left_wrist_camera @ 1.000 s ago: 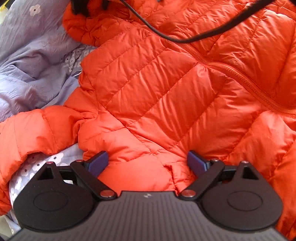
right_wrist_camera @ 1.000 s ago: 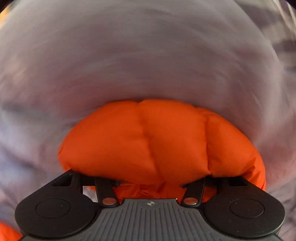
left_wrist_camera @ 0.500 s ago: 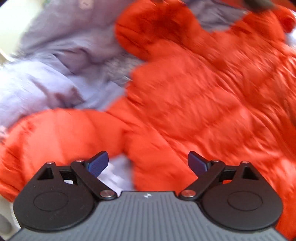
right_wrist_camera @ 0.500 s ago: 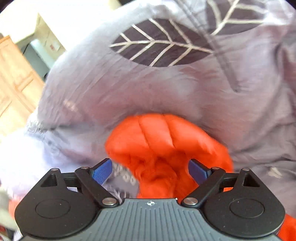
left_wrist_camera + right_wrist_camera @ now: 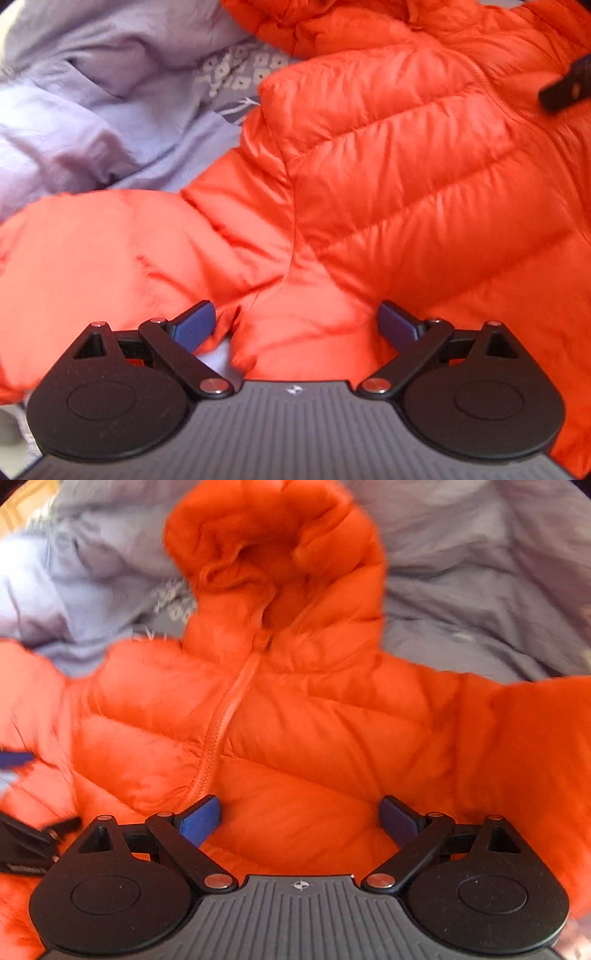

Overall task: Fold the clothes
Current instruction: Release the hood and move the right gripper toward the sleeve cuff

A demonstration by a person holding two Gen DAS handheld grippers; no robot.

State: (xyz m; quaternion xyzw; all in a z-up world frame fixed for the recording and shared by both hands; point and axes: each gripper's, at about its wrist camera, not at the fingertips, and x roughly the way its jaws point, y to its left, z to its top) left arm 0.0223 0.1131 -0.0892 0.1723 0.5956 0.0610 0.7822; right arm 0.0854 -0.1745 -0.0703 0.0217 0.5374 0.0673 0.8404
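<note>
An orange quilted hooded jacket (image 5: 314, 738) lies front up on the bed, its zip (image 5: 221, 731) closed and its hood (image 5: 280, 554) at the far end. My right gripper (image 5: 301, 818) hovers over the chest just right of the zip. Its jaws are opening and the pads press on nothing, with only flat jacket fabric below them. My left gripper (image 5: 295, 325) stands open over the seam where the sleeve (image 5: 110, 251) joins the jacket (image 5: 388, 184) body. Part of the left gripper (image 5: 22, 845) shows at the left edge of the right wrist view.
A crumpled lilac bed cover (image 5: 92, 110) with a pale printed pattern lies under and around the jacket, and it also fills the far side (image 5: 480, 590). The other sleeve (image 5: 535, 757) spreads out to the right.
My right gripper has let go of a bunched orange part and opened wide, then swung over the jacket's chest. My left gripper, still open, has slid from the body toward the sleeve seam.
</note>
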